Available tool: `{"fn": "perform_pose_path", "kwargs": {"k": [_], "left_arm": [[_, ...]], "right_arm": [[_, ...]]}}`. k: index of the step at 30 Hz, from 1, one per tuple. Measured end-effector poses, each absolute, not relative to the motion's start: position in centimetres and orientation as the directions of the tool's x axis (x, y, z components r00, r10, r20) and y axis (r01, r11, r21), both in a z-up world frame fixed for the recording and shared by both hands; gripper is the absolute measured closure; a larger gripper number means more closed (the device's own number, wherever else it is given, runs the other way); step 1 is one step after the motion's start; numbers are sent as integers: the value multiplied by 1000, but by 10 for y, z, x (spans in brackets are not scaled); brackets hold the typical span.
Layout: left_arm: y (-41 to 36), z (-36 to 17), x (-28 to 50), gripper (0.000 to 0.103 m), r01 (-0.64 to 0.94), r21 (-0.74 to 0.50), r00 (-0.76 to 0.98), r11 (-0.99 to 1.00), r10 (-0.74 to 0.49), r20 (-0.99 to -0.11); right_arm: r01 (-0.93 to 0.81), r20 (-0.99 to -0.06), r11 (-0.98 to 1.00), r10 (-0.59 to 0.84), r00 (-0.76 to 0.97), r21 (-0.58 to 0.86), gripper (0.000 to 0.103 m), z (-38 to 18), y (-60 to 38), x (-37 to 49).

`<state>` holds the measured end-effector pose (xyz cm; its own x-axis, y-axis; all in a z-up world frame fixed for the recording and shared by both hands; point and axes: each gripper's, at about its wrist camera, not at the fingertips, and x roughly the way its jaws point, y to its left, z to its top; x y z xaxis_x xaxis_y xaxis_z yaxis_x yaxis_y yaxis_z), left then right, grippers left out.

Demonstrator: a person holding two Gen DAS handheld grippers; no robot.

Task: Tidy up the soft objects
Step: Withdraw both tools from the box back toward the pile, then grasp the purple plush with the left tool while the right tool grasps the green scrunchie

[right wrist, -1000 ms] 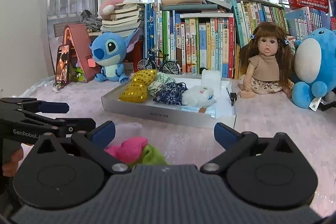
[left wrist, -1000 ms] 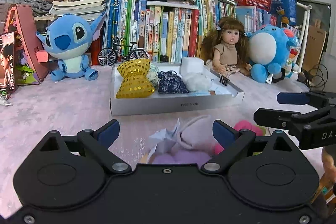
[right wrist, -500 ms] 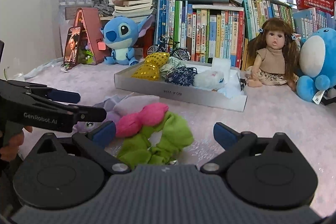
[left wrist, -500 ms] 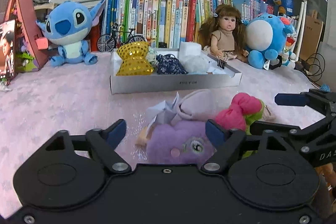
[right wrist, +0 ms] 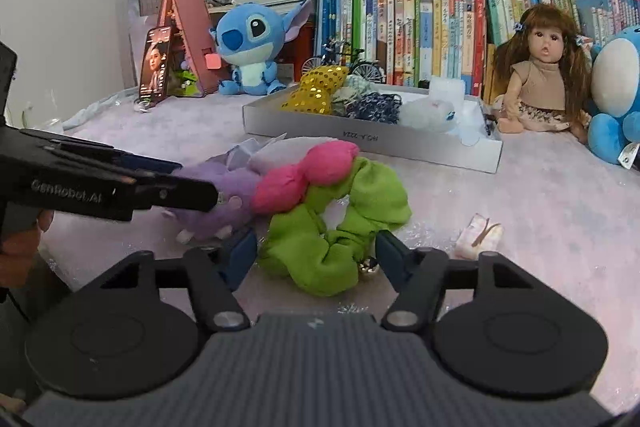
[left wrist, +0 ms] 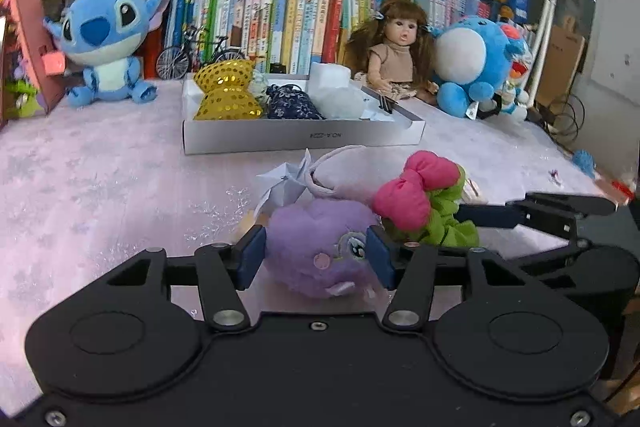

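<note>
A purple heart plush lies on the pink table between the blue pads of my left gripper, whose jaws have narrowed to its sides. A green scrunchie with a pink bow lies between the pads of my right gripper, which stands open around it. The plush also shows in the right wrist view. A pale lilac pouch and a folded paper star lie just behind. The white tray holds a gold sequin bow, a navy pouch and white soft items.
A Stitch plush, a doll and a blue plush stand before a row of books. A small wrapped item lies right of the scrunchie. A phone and pink toy house stand at the left.
Both grippers have come down and forward over the soft items. The left jaws have narrowed around the purple plush; the right jaws have narrowed around the green scrunchie.
</note>
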<state>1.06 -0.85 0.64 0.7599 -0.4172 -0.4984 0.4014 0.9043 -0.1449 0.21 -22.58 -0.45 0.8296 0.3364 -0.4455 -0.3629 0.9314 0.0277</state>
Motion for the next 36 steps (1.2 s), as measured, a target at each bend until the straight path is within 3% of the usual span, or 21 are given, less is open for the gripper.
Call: {"fn": "perform_pose_path", "kwargs": {"k": [3, 6, 11, 29, 36], "left_arm": [[-14, 7, 6, 37, 424, -90, 770, 901, -411, -488], [-20, 8, 0, 33, 448, -37, 781, 893, -412, -470], [-29, 4, 0, 34, 444, -1, 786, 896, -390, -480], [-23, -9, 11, 39, 414, -74, 761, 907, -389, -519], [-22, -10, 9, 39, 394, -92, 768, 915, -382, -514]], "right_arm": [[-311, -411, 950, 292, 864, 21, 52, -2, -228, -1], [-292, -401, 956, 277, 873, 24, 54, 1, -232, -2], [-275, -397, 961, 252, 883, -3, 53, 2, -232, -4], [-234, -414, 972, 214, 885, 3, 36, -6, -233, 0], [-194, -421, 981, 186, 888, 24, 23, -11, -235, 1]]}}
